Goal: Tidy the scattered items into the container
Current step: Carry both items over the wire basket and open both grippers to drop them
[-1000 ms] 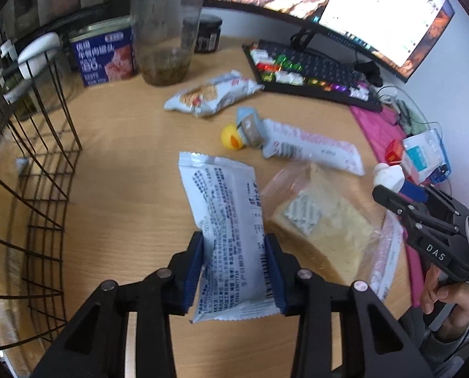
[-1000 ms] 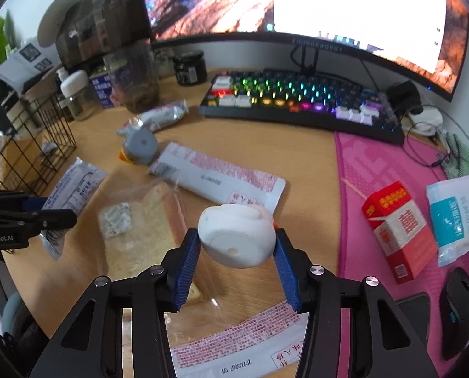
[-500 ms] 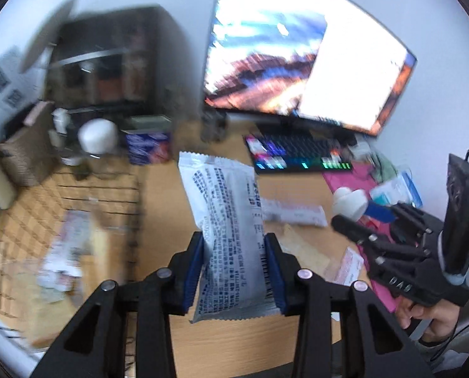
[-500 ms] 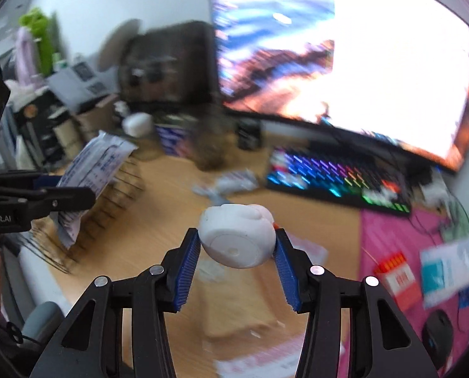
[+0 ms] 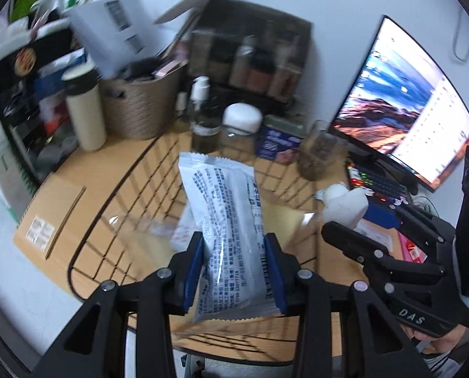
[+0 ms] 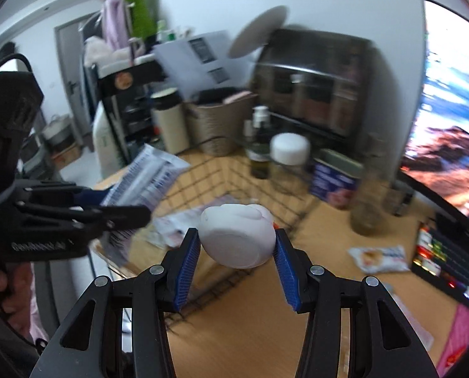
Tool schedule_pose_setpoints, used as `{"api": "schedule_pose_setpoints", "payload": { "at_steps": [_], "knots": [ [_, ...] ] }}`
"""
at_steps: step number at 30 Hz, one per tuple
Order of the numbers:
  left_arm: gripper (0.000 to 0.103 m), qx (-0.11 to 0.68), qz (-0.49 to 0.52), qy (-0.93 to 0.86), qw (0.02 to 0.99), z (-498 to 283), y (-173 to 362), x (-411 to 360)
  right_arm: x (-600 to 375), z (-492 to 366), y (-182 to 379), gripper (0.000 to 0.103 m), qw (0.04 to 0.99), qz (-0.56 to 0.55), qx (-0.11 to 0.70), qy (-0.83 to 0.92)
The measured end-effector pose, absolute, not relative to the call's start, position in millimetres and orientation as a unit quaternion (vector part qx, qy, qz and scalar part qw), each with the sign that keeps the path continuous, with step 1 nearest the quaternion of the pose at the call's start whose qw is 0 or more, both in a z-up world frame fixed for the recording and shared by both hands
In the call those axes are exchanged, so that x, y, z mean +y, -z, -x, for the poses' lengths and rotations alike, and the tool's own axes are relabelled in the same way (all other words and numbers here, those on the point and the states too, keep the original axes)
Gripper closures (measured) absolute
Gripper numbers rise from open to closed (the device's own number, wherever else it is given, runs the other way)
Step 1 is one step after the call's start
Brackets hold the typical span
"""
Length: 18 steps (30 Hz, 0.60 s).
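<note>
My left gripper [image 5: 234, 271] is shut on a white snack packet [image 5: 225, 220] printed with blue text, held up over the black wire basket [image 5: 115, 189]. My right gripper [image 6: 236, 258] is shut on a white rounded toy [image 6: 237, 236], hanging just at the basket's [image 6: 266, 176] near corner. Each gripper shows in the other's view: the right gripper [image 5: 344, 217] with the toy [image 5: 344, 201] at the right, the left gripper [image 6: 124, 201] with the packet [image 6: 146, 173] at the left. Packets [image 6: 177, 226] lie inside the basket.
Behind the basket stand a woven bin [image 5: 140, 107], a cream flask [image 5: 83, 107], bottles, a white-lidded jar [image 5: 240, 123] and a blue tin [image 5: 278, 145]. A monitor [image 5: 401, 119] and lit keyboard [image 6: 448, 258] are at the right. A snack packet [image 6: 379, 258] lies on the desk.
Both grippers have lifted off the desk with their loads and swung left, from the scattered items near the keyboard to above the wire basket. Neither grip has changed.
</note>
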<state>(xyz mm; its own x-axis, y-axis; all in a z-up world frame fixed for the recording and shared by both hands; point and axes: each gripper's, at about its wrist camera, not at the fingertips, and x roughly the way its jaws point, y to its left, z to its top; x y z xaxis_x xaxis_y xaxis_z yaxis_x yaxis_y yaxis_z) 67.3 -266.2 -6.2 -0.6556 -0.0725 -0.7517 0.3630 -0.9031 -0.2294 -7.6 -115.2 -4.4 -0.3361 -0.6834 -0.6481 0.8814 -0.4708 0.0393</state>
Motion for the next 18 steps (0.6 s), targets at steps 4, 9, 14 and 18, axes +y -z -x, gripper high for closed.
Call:
{"api": "schedule_pose_setpoints", "payload": {
  "at_steps": [4,9,14,18],
  "knots": [
    [0.057,0.196,-0.4,0.887,0.122,-75,15,-275,-141,-3,12,0.054,0.499,-0.312,0.175,0.789],
    [0.038,0.2,-0.396,0.886,0.137,-82,14,-278,-152,-12,16,0.05,0.497,-0.312,0.189,0.787],
    [0.038,0.198,-0.396,0.886,0.139,-84,10,-275,-147,-10,12,0.049,0.498,-0.312,0.181,0.788],
    [0.038,0.192,-0.387,0.891,0.138,-85,-1,-267,-131,-10,2,0.049,0.495,-0.304,0.167,0.797]
  ]
}}
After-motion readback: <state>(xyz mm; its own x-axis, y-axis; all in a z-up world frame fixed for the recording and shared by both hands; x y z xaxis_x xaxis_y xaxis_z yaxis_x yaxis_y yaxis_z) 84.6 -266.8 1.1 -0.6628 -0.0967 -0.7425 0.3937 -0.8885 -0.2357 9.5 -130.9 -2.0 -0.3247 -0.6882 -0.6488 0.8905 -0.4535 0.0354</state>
